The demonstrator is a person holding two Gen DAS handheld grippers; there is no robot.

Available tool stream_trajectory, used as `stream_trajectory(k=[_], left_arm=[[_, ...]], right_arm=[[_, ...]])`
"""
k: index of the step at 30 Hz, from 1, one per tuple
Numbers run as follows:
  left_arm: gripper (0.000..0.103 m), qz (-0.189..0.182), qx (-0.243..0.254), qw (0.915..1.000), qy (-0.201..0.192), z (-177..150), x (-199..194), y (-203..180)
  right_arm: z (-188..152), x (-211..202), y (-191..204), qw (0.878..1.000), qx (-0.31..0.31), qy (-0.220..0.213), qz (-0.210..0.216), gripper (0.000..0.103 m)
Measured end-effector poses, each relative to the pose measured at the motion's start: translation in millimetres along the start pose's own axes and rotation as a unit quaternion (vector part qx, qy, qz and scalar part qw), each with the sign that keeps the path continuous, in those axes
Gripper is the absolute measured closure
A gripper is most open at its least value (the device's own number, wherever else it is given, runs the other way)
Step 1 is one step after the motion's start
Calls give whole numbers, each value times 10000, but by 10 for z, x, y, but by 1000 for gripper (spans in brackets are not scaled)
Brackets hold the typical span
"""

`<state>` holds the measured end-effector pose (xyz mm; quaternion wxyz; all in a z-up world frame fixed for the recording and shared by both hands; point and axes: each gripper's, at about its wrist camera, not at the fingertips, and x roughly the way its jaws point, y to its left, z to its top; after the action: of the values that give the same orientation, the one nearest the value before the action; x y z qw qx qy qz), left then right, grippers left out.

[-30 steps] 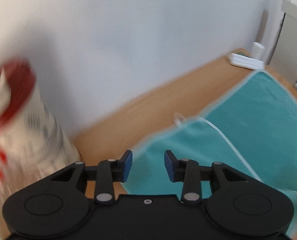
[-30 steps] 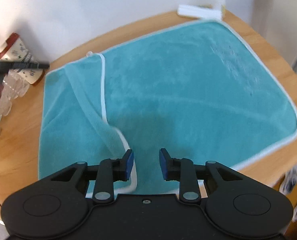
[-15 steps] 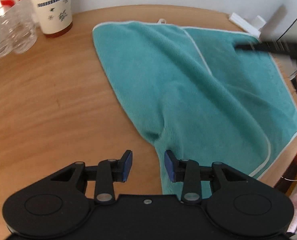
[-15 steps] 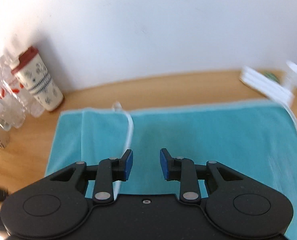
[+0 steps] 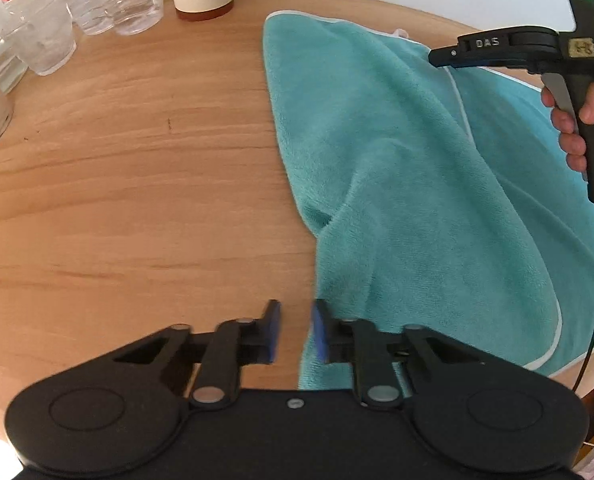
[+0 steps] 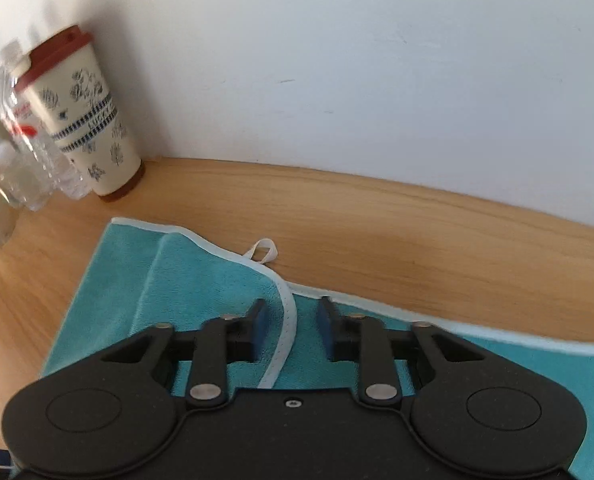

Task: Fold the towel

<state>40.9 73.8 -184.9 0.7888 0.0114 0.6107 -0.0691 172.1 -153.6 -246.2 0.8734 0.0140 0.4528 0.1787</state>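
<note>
Teal cloth of the towel (image 5: 417, 184) lay on the wooden surface (image 5: 137, 184), in the right half of the left wrist view, with one side strip already turned over. The left claw (image 5: 295, 332) was released, and it had come lower toward the near left corner of the towel, which now stood just at its right finger; half a second before, this corner was further ahead. The right claw (image 6: 291, 330) was also released, and the white hem (image 6: 287, 332) now ran between its fingers, whereas earlier it lay more to the left. I judge that both claws were placed to take the turned edge for the next fold. A patterned cup (image 6: 85, 120) stood in the upper left.
</note>
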Motion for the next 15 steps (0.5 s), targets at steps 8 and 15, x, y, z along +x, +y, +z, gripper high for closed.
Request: stream_trajectory(k=[8, 15], left_arm=[[103, 240, -130, 9994, 195, -50, 7, -48], [103, 313, -240, 9986, 359, -130, -19, -17]], right_arm=[[51, -86, -57, 9999, 17, -127, -82, 97], [117, -115, -151, 9985, 87, -147, -514, 97]])
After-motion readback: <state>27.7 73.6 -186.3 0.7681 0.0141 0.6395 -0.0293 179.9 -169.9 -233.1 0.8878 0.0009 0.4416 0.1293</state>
